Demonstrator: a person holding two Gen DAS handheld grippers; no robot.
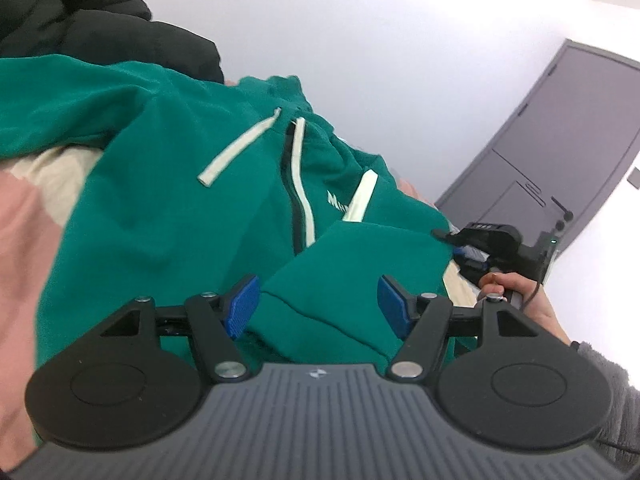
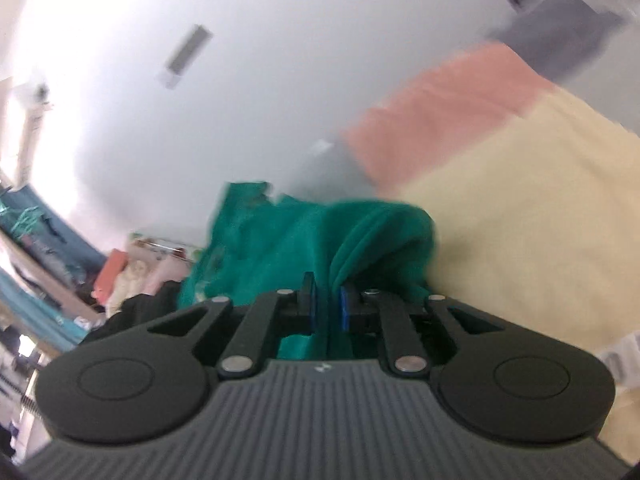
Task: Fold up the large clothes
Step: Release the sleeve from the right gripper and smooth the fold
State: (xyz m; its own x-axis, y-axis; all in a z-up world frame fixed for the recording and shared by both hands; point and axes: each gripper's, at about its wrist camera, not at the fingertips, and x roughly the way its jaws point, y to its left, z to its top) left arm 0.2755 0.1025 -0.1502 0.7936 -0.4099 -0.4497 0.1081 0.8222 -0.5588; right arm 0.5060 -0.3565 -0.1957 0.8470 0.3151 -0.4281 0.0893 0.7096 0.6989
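Observation:
A large green hoodie [image 1: 180,184] with a white-edged zipper and white drawstrings [image 1: 240,148] lies spread on a pink and cream bedcover [image 1: 24,240]. My left gripper [image 1: 318,306] hovers over its near part, open, blue pads [image 1: 244,306] wide apart with a green fold lying between them, not pinched. At the right edge of the hoodie a hand [image 1: 516,296] holds my right gripper [image 1: 464,238]. In the right wrist view, the right gripper [image 2: 328,304] is shut on a bunched edge of the hoodie [image 2: 360,236], the cloth running down between its pads.
A black padded jacket [image 1: 80,20] lies beyond the hoodie at the far left. A grey door [image 1: 560,140] and a white wall stand behind. The cream part of the bedcover [image 2: 540,220] spreads right of the right gripper. Cluttered shelves [image 2: 132,268] show at its left.

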